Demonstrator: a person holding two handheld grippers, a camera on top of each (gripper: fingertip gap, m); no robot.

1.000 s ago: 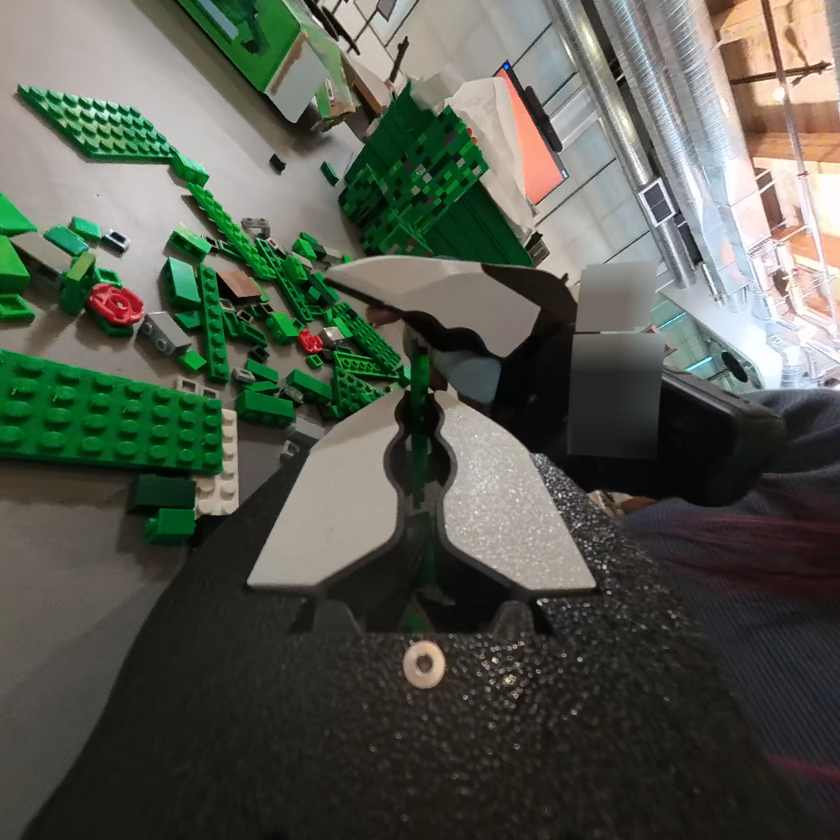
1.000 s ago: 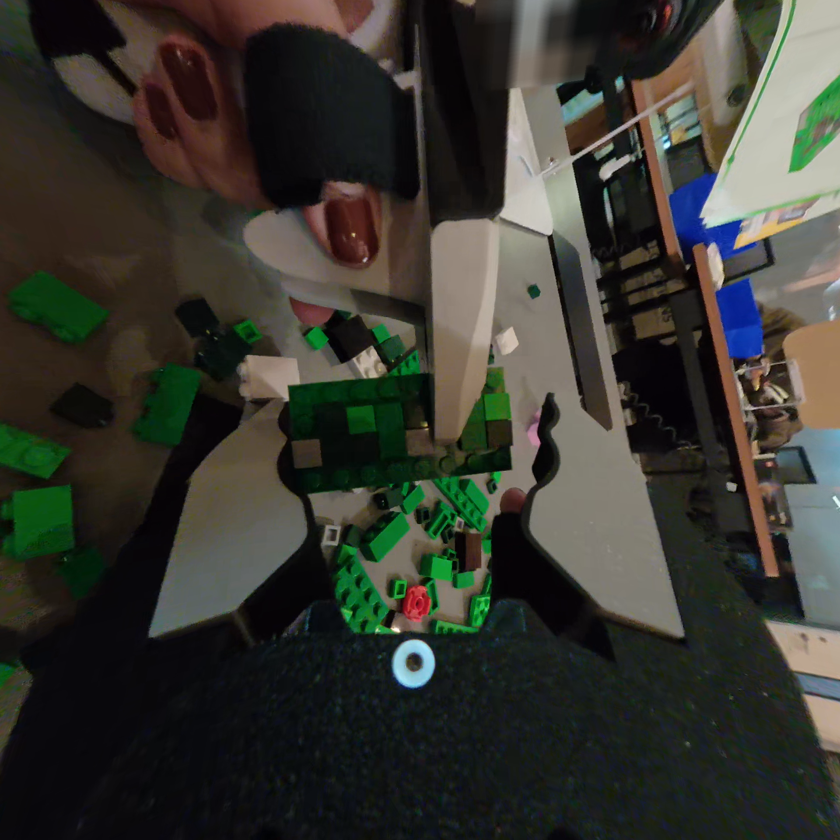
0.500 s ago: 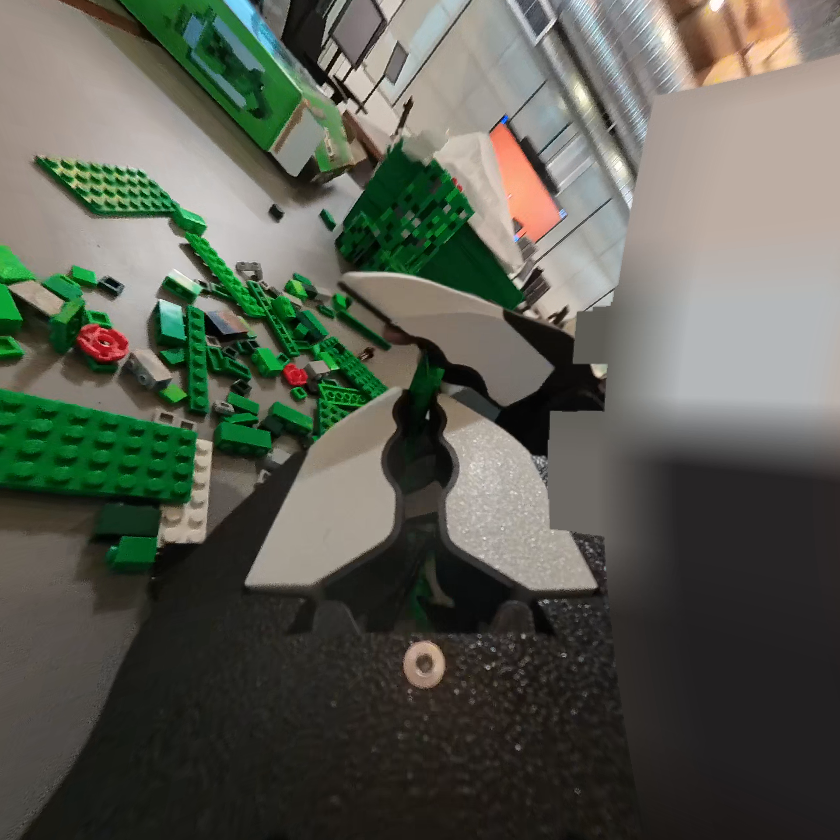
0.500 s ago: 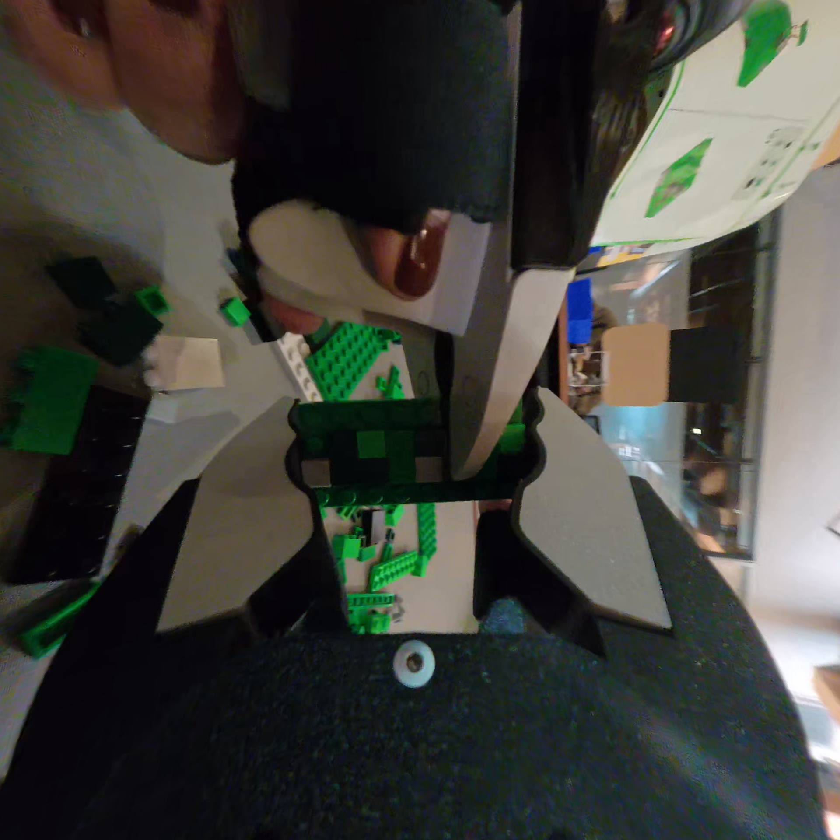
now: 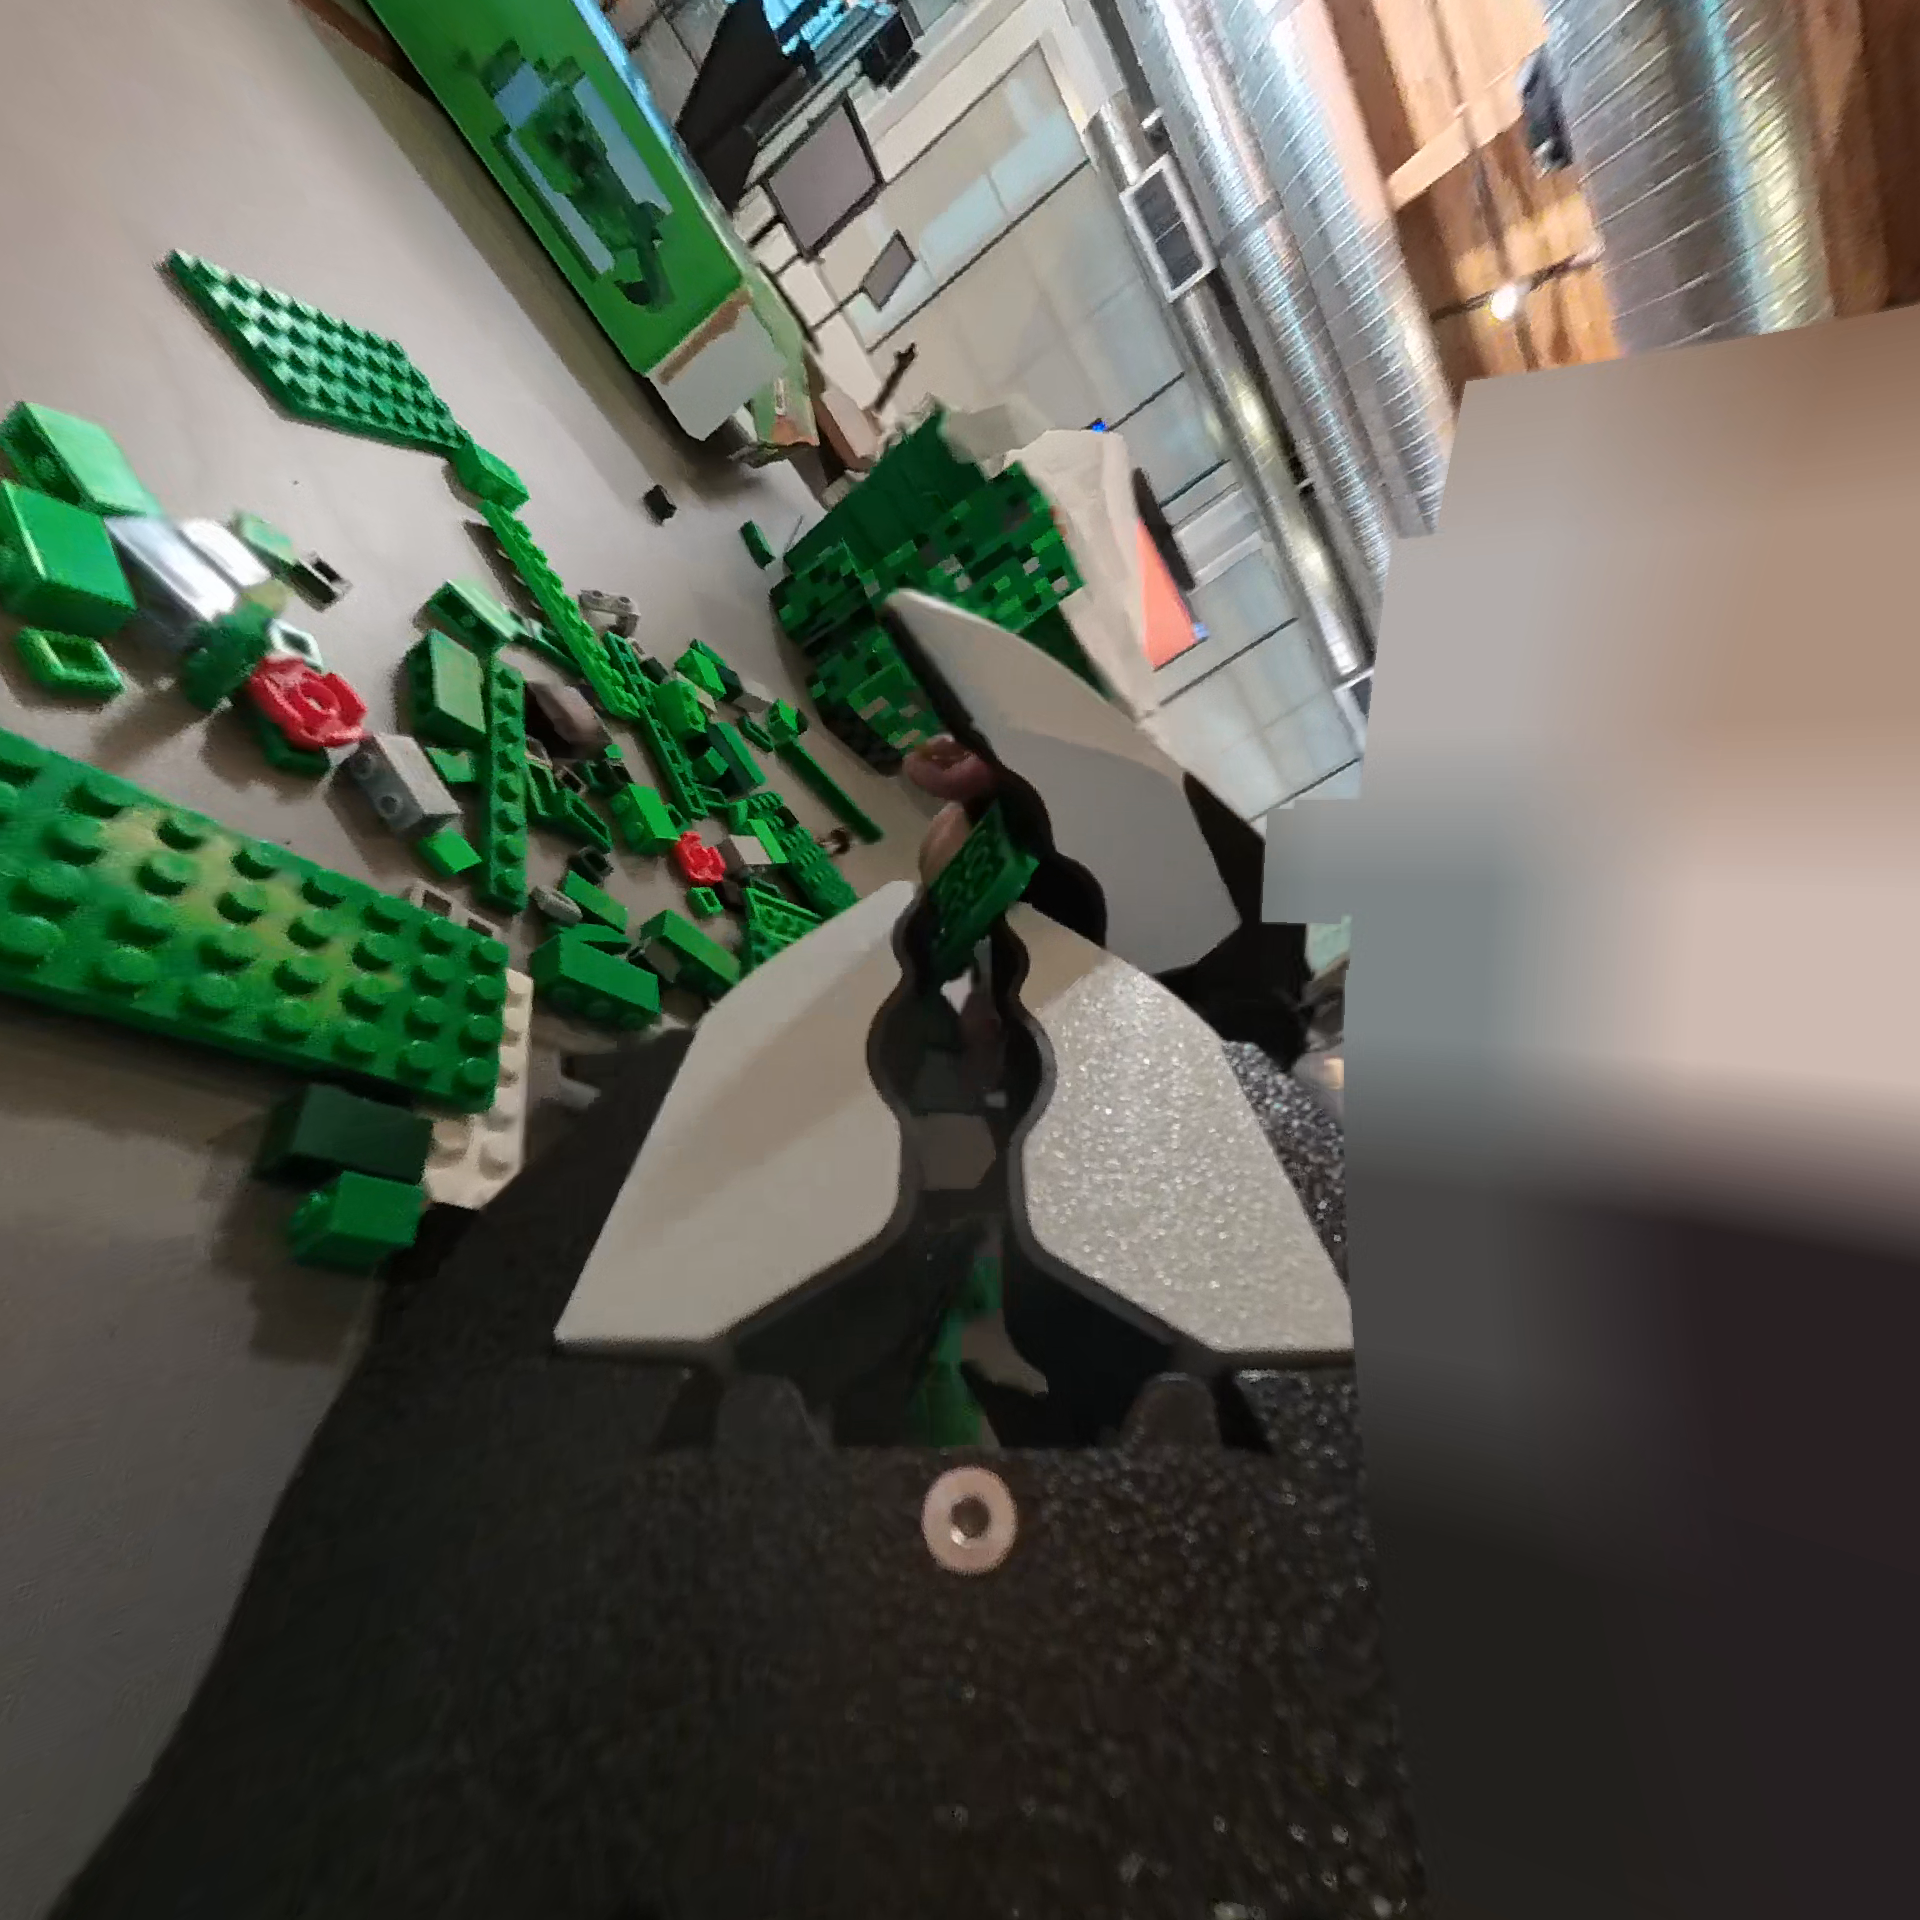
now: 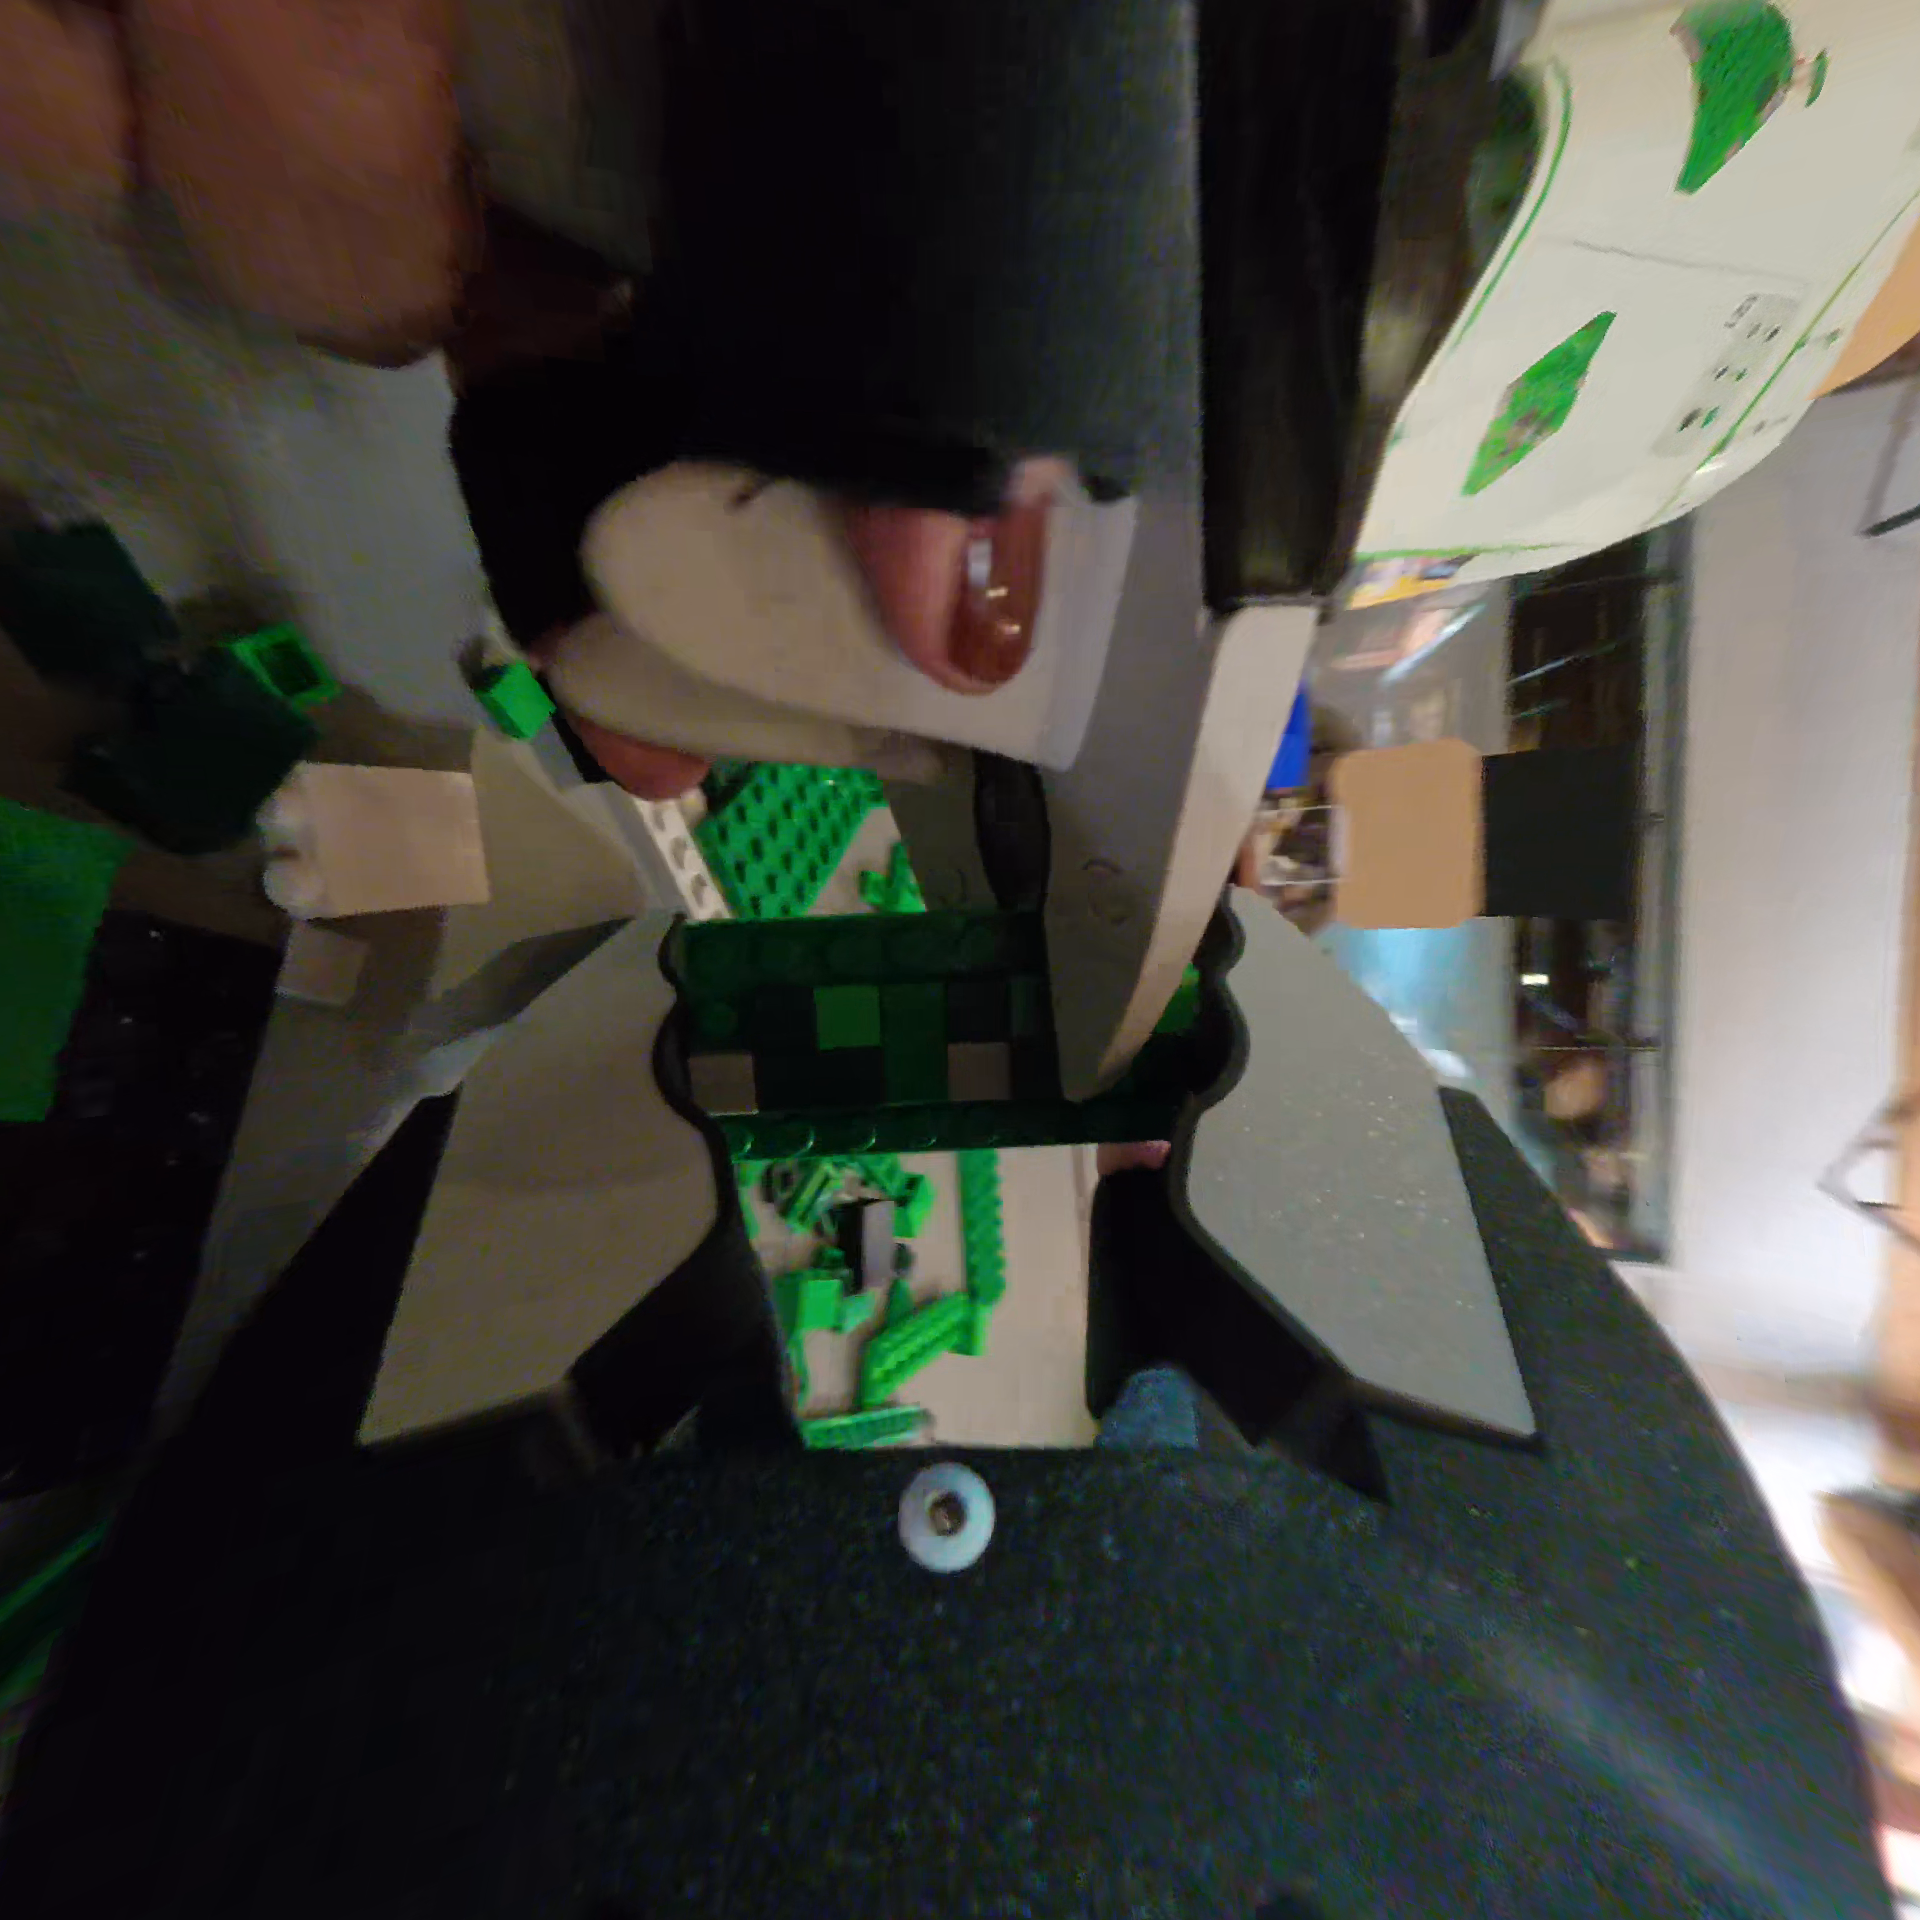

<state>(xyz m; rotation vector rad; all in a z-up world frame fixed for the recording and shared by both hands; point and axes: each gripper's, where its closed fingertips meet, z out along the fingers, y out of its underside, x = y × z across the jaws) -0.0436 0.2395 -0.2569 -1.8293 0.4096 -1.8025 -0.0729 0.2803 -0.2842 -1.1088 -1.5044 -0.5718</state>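
Green plate (image 6: 883,1023) spanning right claw (image 6: 951,1023), edge-on left (image 5: 971,904)

From my remote seat, I see a large open workspace, part office, part workshop. A grey table top (image 5: 187,260) is strewn with loose green plastic building bricks (image 5: 644,769), beside a flat green studded baseplate (image 5: 312,358) and a green printed cardboard box (image 5: 582,177). Ribbed silver ventilation ducts (image 5: 1340,343) run along exposed wooden beams (image 5: 1455,166) overhead. Glass partition walls (image 5: 1029,208) and a wall-mounted screen glowing orange (image 5: 1164,603) stand behind. A white instruction sheet with green diagrams (image 6: 1621,312) hangs nearby.
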